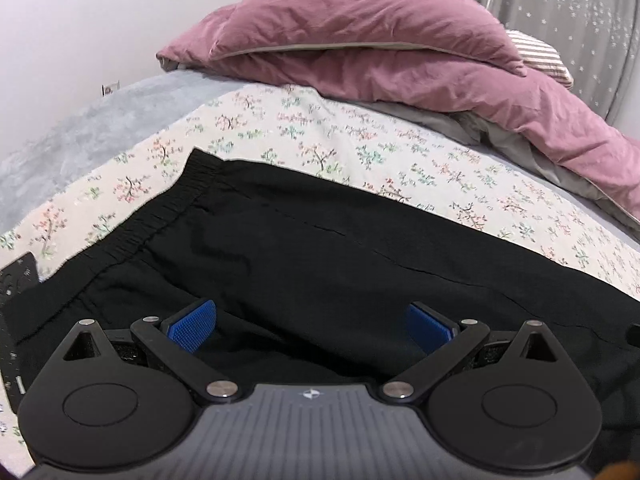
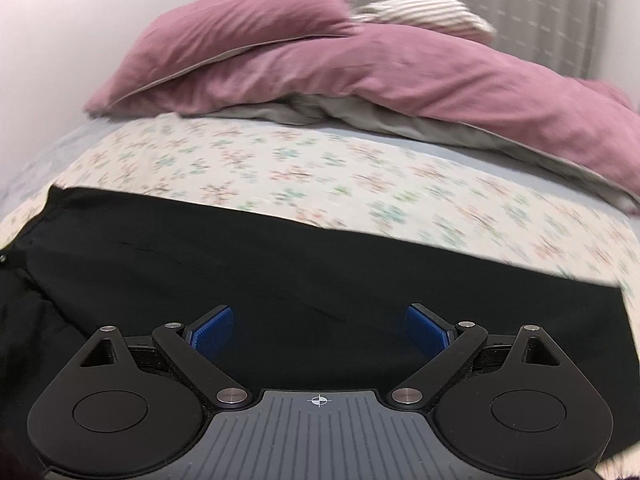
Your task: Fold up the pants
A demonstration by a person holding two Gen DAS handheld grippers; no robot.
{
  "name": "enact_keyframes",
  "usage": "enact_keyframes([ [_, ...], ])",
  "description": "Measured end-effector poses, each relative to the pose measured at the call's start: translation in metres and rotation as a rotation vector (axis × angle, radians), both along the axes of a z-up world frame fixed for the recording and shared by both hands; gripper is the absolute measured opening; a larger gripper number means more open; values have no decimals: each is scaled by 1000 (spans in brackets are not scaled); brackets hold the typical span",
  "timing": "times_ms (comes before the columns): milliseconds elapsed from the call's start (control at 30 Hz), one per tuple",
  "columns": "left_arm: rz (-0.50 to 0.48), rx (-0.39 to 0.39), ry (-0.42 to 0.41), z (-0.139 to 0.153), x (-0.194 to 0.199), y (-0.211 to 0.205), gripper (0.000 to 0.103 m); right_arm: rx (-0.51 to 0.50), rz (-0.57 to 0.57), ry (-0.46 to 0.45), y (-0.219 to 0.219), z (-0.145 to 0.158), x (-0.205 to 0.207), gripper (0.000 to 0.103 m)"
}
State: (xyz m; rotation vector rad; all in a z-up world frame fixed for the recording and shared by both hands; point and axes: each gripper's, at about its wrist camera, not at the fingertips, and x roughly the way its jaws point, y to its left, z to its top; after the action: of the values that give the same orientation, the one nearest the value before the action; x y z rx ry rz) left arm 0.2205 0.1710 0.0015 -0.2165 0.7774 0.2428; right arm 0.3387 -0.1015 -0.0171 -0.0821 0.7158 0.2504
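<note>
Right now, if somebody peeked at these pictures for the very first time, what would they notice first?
Probably the black pants, spread flat across the near part of the flowery bedsheet, elastic waistband at the left. Behind them a big pink duvet is heaped at the far end of the bed, with a striped pillow peeking over it. Up close, each hand-held gripper's blue pads stand wide apart over the pants, holding nothing.

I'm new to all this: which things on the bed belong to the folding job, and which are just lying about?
Job:
black pants
left gripper, open
right gripper, open

Lying about:
pink duvet
striped pillow
floral sheet
starry curtain
</note>
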Motion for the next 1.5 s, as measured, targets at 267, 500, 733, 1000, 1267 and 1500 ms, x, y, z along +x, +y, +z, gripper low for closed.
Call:
enact_keyframes([
  [267, 32, -78, -29, -14, 18, 7, 103, -117, 169, 13, 75, -20, 68, 95],
  [500, 54, -91, -66, -19, 30, 8, 103, -195, 300, 3, 129, -40, 116, 94],
  [733, 60, -133, -89, -27, 40, 14, 103, -239, 342, 11, 151, -57, 156, 90],
  [1000, 65, -138, -84, -30, 44, 17, 103, -52, 396, 128, 142, -61, 187, 60],
  [1267, 62, -144, -91, -27, 40, 19, 103, -37, 469, 198, 147, -41, 172, 0],
  [1500, 37, -196, -127, -18, 27, 26, 103, -64, 498, 65, 150, 9, 107, 0],
])
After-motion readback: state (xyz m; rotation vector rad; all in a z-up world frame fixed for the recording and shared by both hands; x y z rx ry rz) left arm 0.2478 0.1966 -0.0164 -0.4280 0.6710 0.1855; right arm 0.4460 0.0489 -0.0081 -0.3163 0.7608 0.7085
